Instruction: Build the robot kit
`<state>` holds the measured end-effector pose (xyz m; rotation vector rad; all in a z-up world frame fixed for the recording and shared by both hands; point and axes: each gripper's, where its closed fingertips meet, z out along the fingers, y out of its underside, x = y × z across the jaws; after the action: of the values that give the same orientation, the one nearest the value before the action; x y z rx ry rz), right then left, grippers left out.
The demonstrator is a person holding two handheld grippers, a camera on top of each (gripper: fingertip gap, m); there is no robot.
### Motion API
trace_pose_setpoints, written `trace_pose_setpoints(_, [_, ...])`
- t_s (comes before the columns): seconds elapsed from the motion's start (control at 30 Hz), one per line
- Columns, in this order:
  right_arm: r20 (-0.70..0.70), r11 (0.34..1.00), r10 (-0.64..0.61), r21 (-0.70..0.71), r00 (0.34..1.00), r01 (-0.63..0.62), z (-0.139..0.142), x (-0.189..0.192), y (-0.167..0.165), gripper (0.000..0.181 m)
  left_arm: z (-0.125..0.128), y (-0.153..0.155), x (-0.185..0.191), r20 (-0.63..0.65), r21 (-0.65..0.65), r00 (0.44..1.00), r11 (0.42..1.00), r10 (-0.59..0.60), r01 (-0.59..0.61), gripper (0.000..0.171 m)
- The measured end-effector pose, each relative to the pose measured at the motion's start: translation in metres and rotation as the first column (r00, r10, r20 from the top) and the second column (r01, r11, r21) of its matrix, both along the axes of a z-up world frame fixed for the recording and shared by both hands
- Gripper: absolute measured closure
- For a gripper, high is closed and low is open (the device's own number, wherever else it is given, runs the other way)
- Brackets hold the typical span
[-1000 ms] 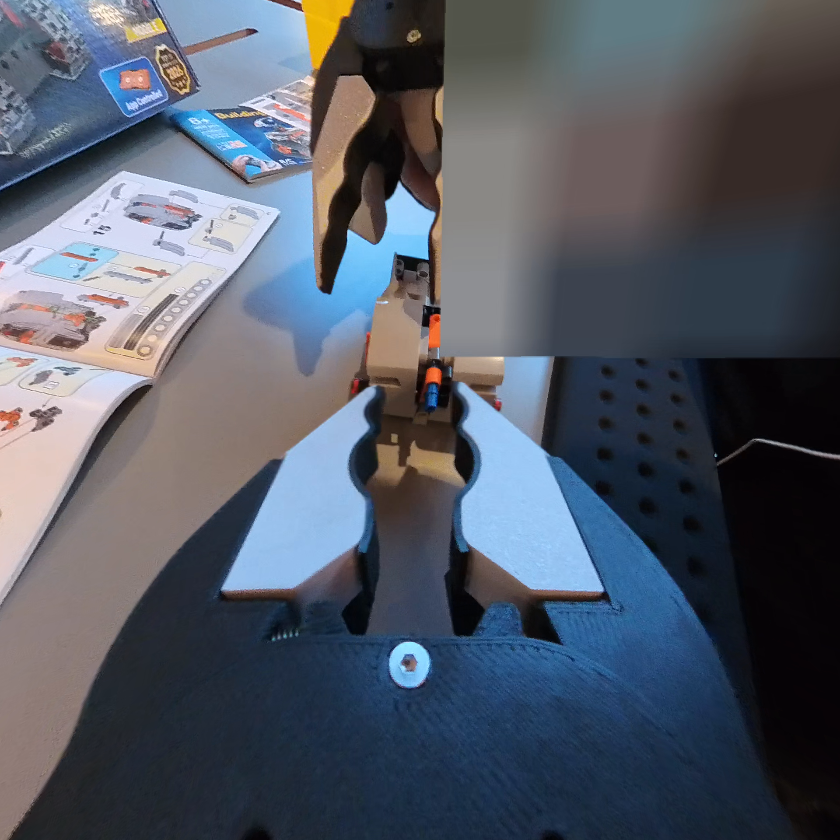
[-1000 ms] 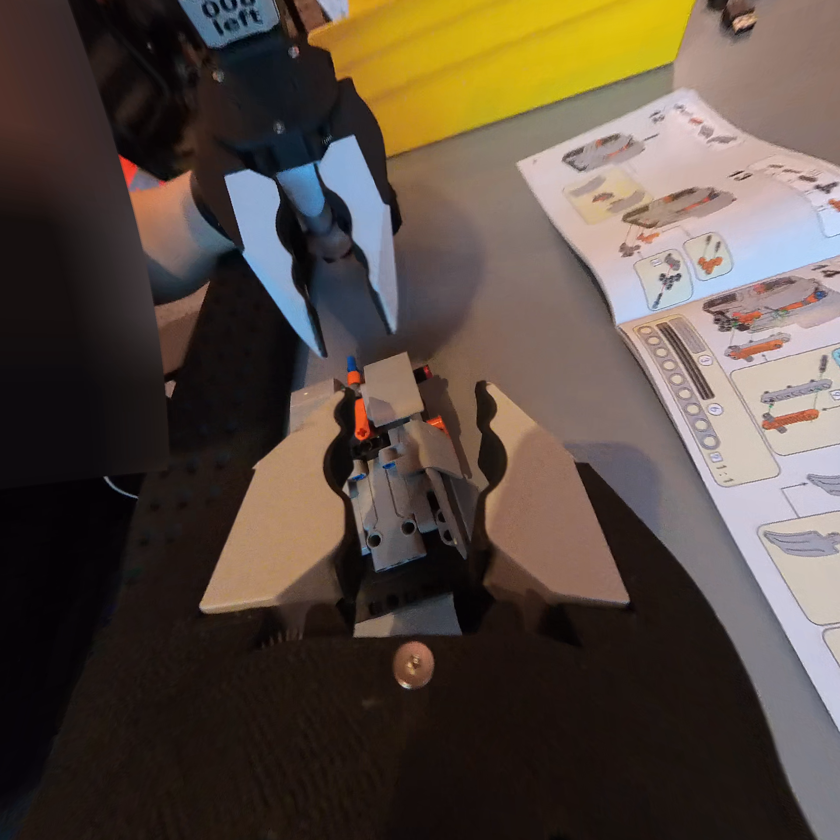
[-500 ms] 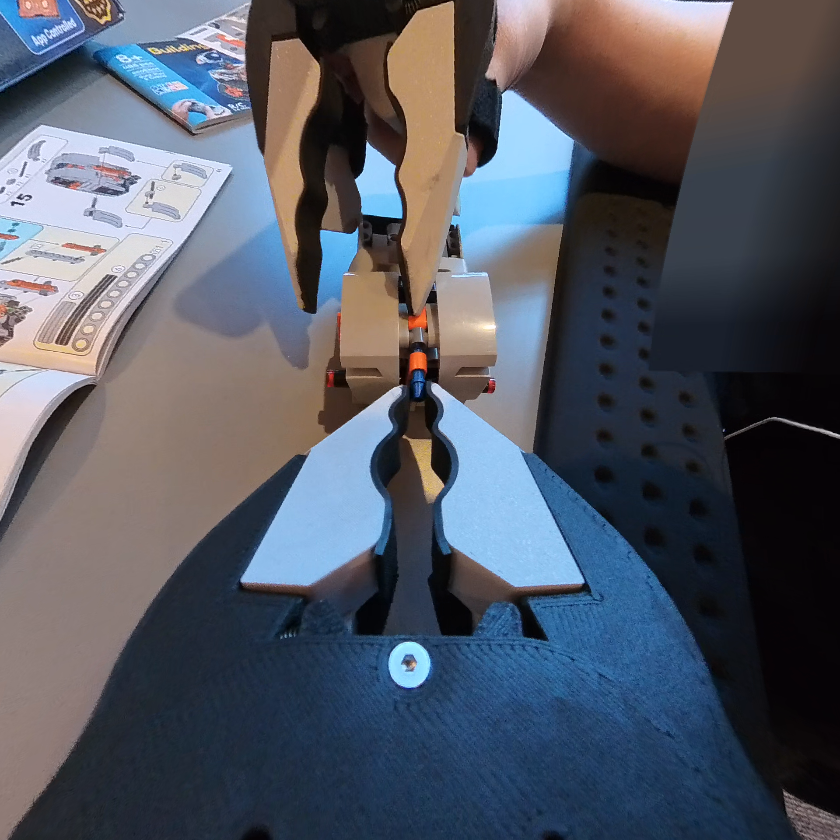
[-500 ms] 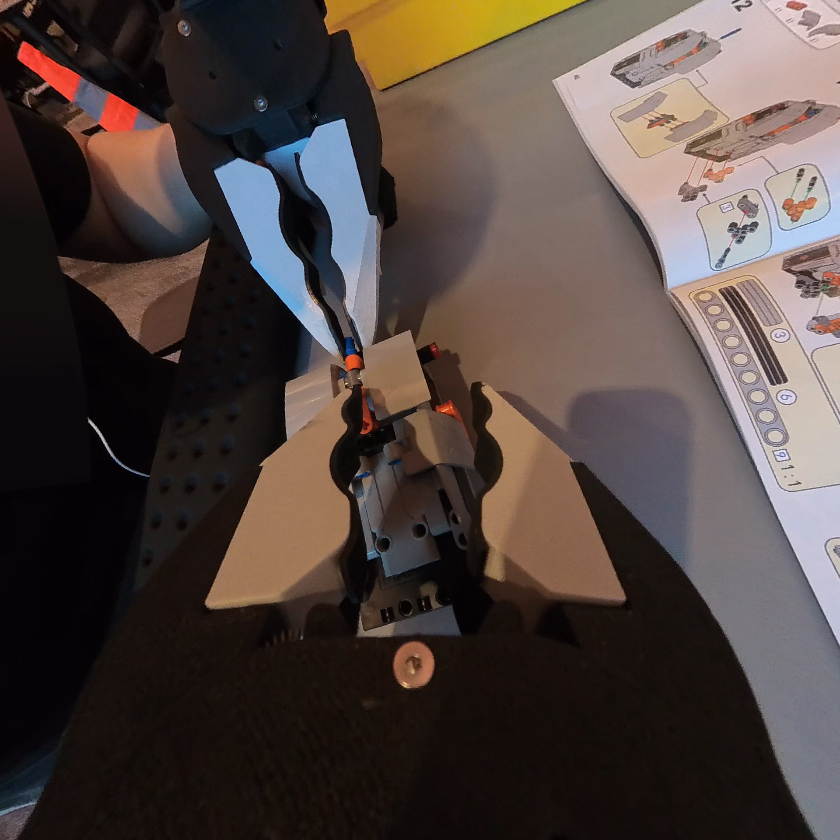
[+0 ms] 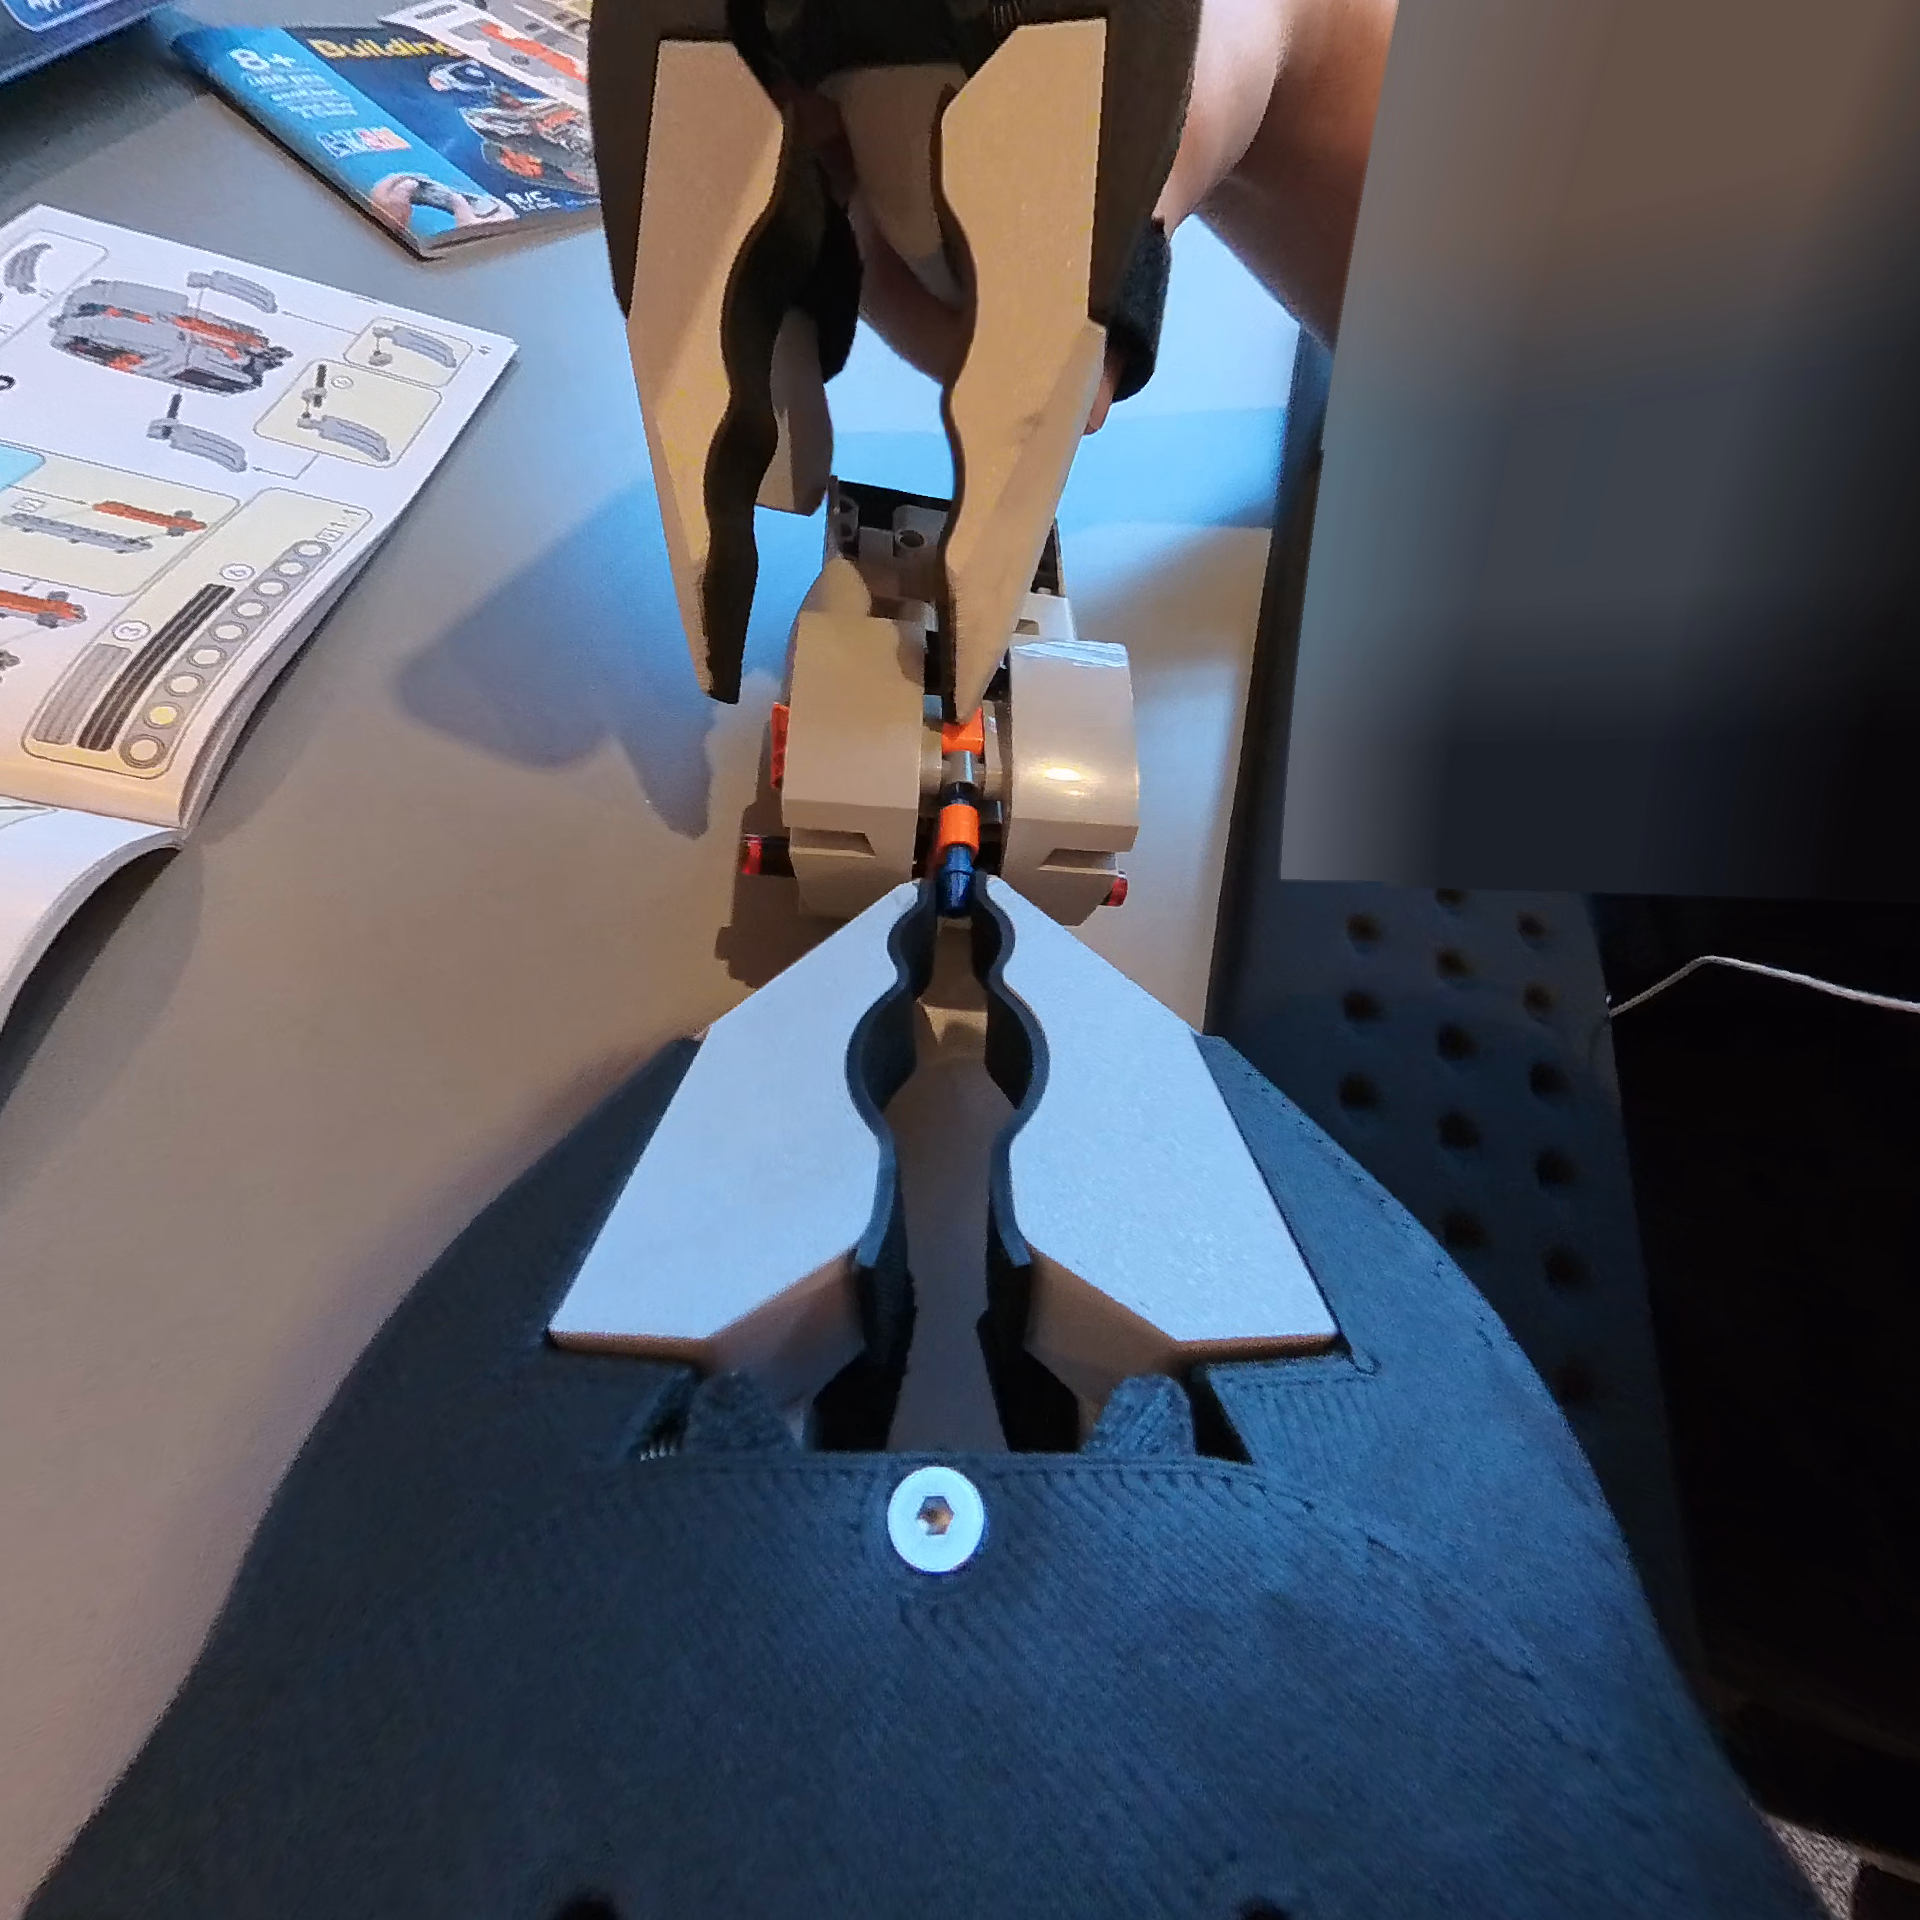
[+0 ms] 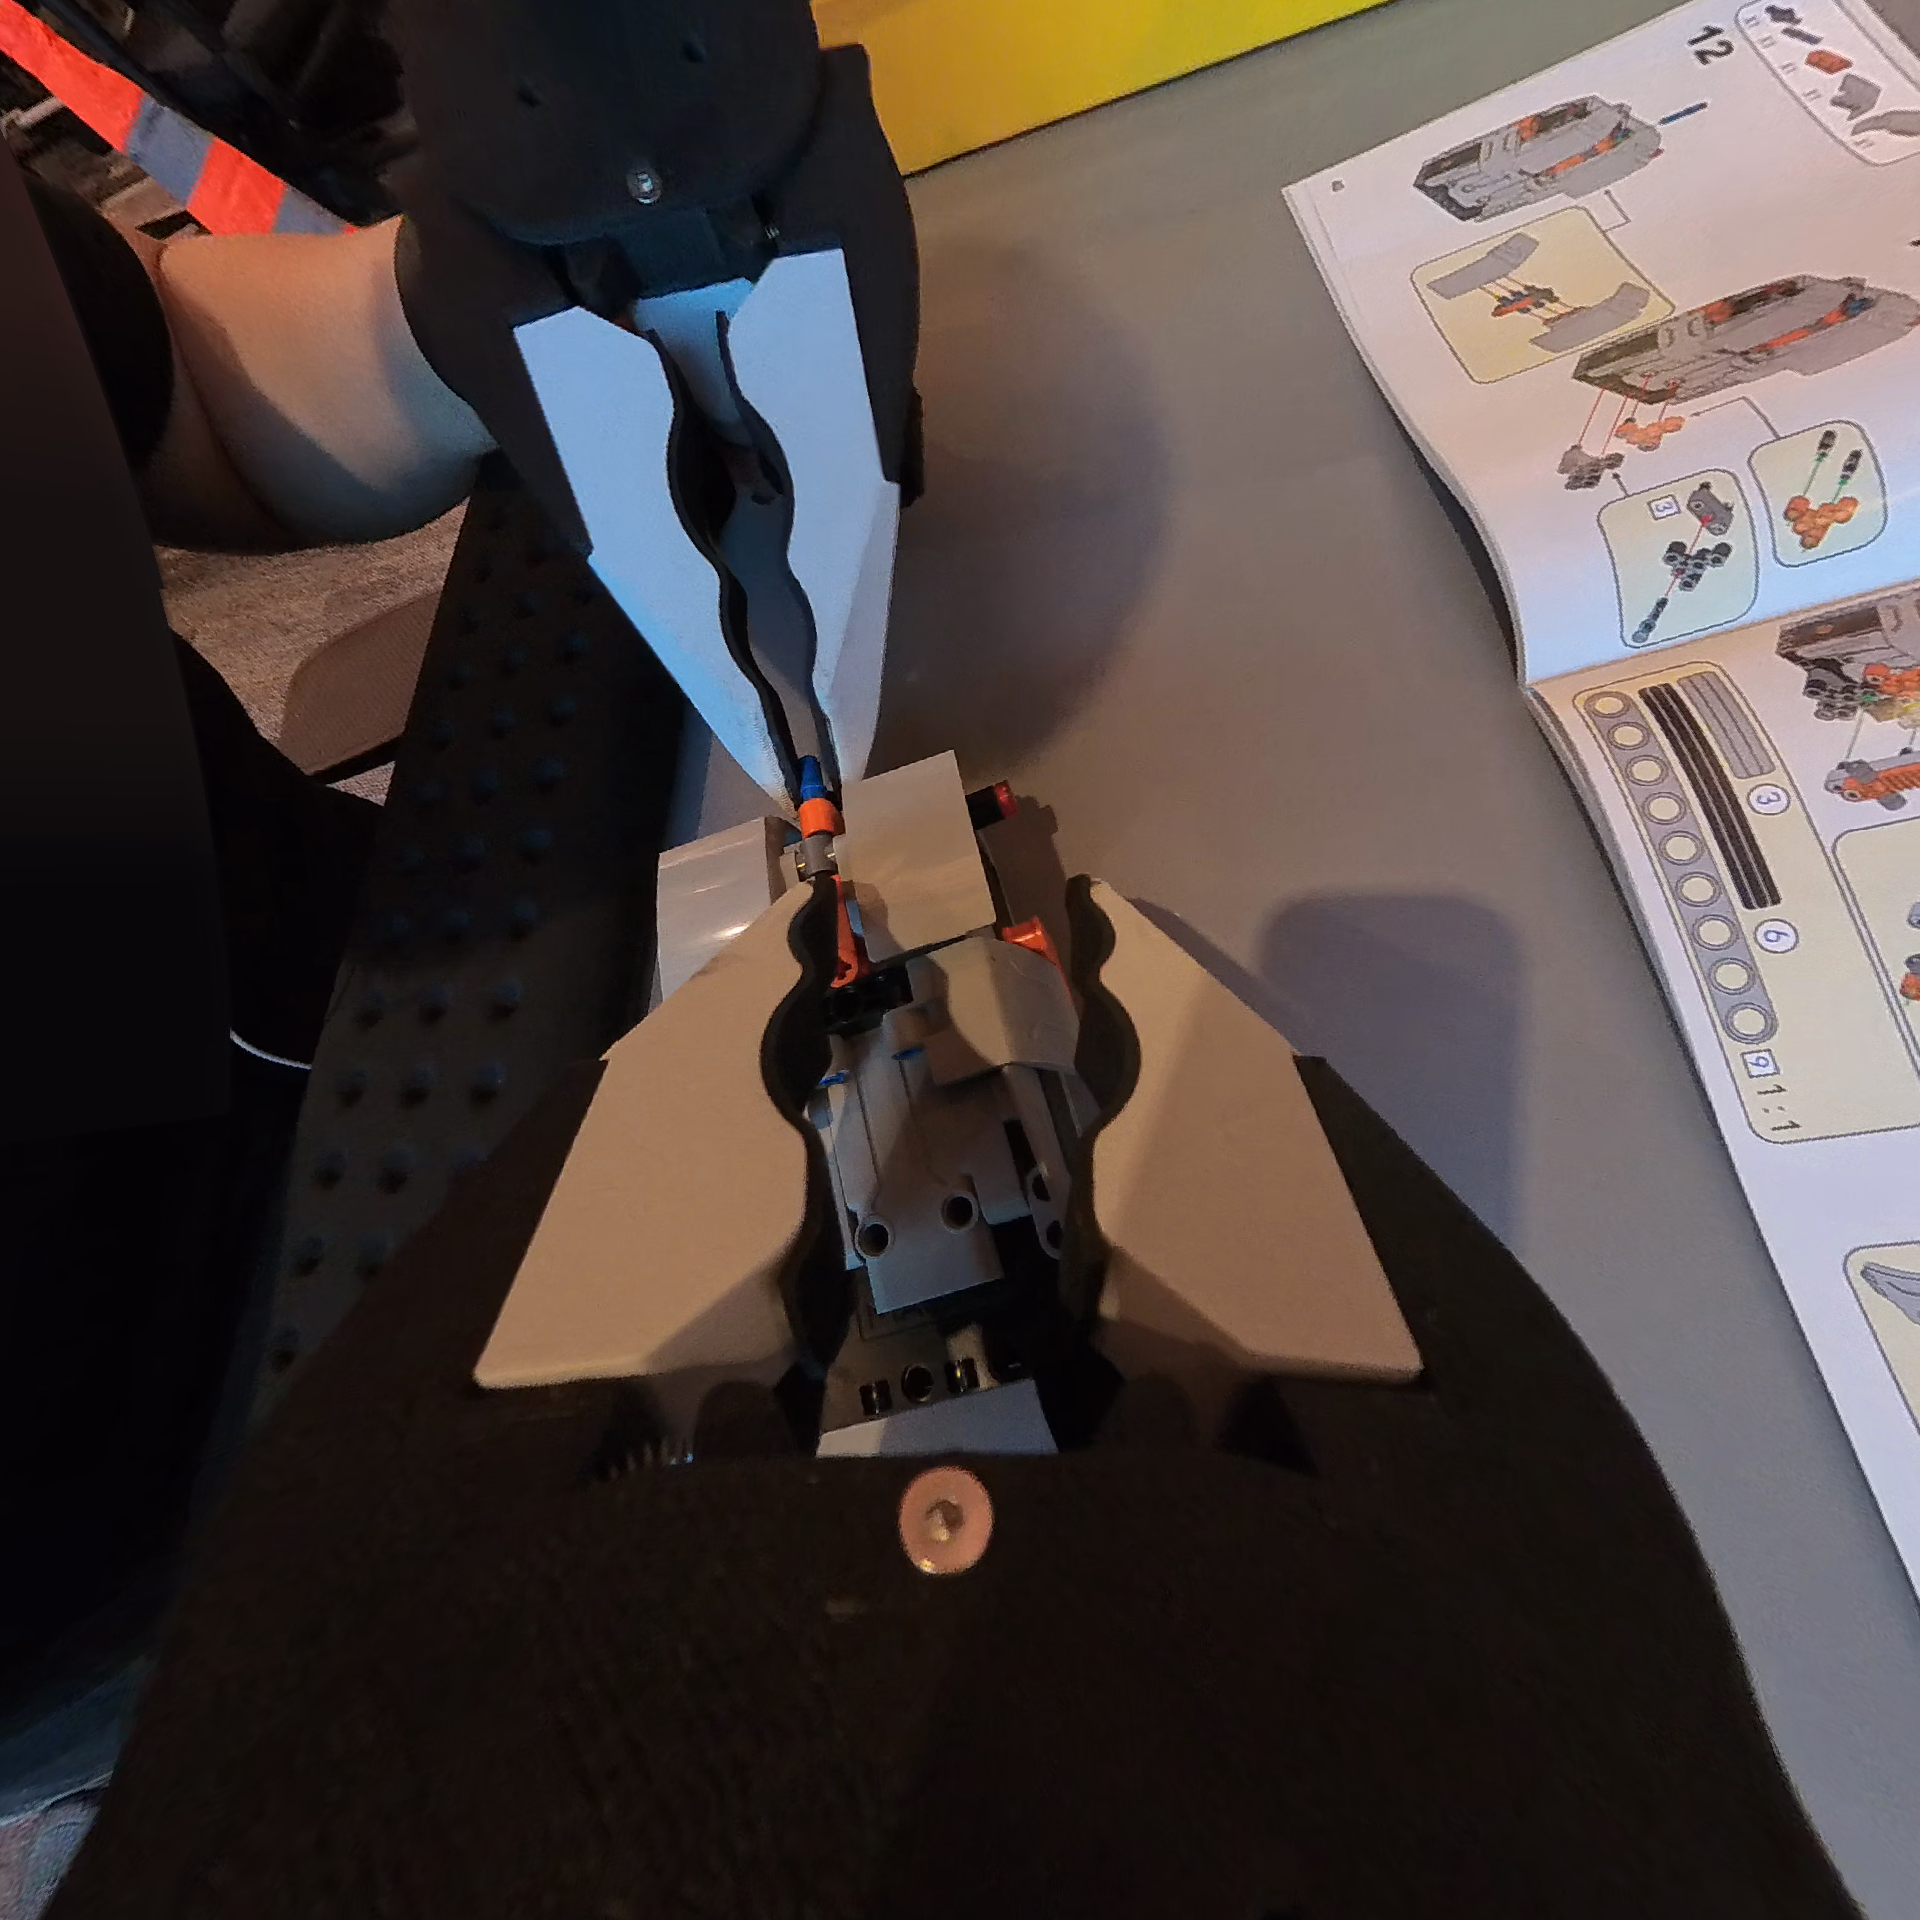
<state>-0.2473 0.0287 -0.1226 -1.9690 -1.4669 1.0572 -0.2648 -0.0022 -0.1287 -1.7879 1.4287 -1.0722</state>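
Left gripper (image 5: 951,896): fingertips pinched on the blue tip of a small axle pin (image 5: 954,831) with orange bushes, jaws nearly together with only the pin between them. Pin pokes out of the near end of the grey brick model (image 5: 961,769), in the slot between its two rounded grey shells, so the model sits just beyond the tips.

Right gripper (image 6: 951,909): jaws set wide, straddling the model (image 6: 935,1122) from the opposite end; model body lies deep in the jaw gap, back towards the palm. Finger faces look tight against its sides, though the contact is in shadow, so probably clamped. In the left wrist view this gripper (image 5: 842,696) comes down from above, one tip at the orange bush on top of the model.

Model rests on the grey table (image 5: 364,1039), close to the edge by a black studded mat (image 5: 1455,1091).

Farther out:
- open instruction booklet (image 6: 1662,623), well apart from the model
- smaller blue booklet (image 5: 395,135) beyond that
- yellow box (image 6: 1039,73) at the far edge
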Motion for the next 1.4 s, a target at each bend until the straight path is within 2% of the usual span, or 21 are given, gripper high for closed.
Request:
trace_pose_setpoints(0.17, [-0.031,1.0,-0.015,-0.016,0.999,0.015,-0.001,0.0,0.003,0.132,0.0,0.0,0.0,0.01,-0.008,1.0,1.0,0.005,-0.005,0.168])
trace_pose_setpoints(0.27, [-0.048,0.999,-0.033,0.022,0.998,0.034,0.0,0.0,0.009,0.122,0.002,-0.001,0.0,0.025,-0.018,1.0,1.0,-0.004,0.005,0.168])
trace_pose_setpoints(0.4, [-0.188,0.997,-0.064,0.035,0.98,0.072,0.029,0.007,0.017,0.119,0.011,0.0,-0.003,0.08,-0.043,0.997,0.999,-0.005,0.008,0.164])
trace_pose_setpoints(0.47, [-0.213,0.996,-0.072,0.043,0.974,0.083,0.035,0.018,0.019,0.119,0.016,0.002,-0.007,0.108,-0.058,0.994,0.998,0.005,0.001,0.163])
trace_pose_setpoints(0.6, [-0.185,0.996,0.0,0.088,0.983,0.016,0.029,0.035,0.004,0.121,0.021,0.005,-0.009,0.14,-0.067,0.99,0.998,0.019,-0.009,0.153])
trace_pose_setpoints(0.67, [-0.16,0.991,0.04,0.135,0.986,-0.018,0.023,0.039,-0.003,0.119,0.022,0.003,-0.008,0.14,-0.062,0.99,0.998,0.012,-0.004,0.157])
trace_pose_setpoints(0.73, [-0.138,0.984,0.071,0.174,0.988,-0.046,0.018,0.042,-0.008,0.11,0.019,0.001,-0.007,0.124,-0.053,0.992,0.999,0.021,-0.014,0.157])
trace_pose_setpoints(0.83, [-0.126,0.974,0.092,0.217,0.988,-0.063,0.015,0.037,-0.01,0.103,0.018,-0.001,-0.005,0.123,-0.044,0.992,0.998,0.039,-0.034,0.158])
trace_pose_setpoints(0.93, [-0.146,0.969,0.127,0.228,0.981,-0.092,0.023,0.026,-0.018,0.114,0.017,-0.003,-0.004,0.116,-0.035,0.993,0.999,0.034,-0.03,0.157])
trace_pose_setpoints(1.1, [-0.155,0.96,0.107,0.274,0.982,-0.061,0.024,0.018,-0.018,0.093,0.017,-0.008,-0.002,0.118,-0.029,0.993,1.0,-0.003,0.007,0.152])
trace_pose_setpoints(1.23, [-0.118,0.959,0.127,0.269,0.985,-0.092,0.013,0.015,-0.021,0.092,0.023,-0.011,-0.001,0.143,0.003,0.99,1.0,-0.013,0.013,0.148])
trace_pose_setpoints(1.27, [-0.108,0.956,0.13,0.276,0.986,-0.096,0.01,0.015,-0.021,0.092,0.023,-0.009,-0.002,0.14,0.023,0.99,1.0,0.004,-0.007,0.142])
trace_pose_setpoints(1.33, [-0.091,0.95,0.145,0.29,0.985,-0.113,0.007,0.013,-0.021,0.093,0.028,0.001,-0.004,0.157,0.063,0.985,0.994,0.073,-0.084,0.121])
trace_pose_setpoints(1.4, [-0.083,0.948,0.146,0.297,0.986,-0.115,0.005,0.012,-0.02,0.095,0.034,0.007,-0.003,0.179,0.066,0.979,0.991,0.103,-0.116,0.114])
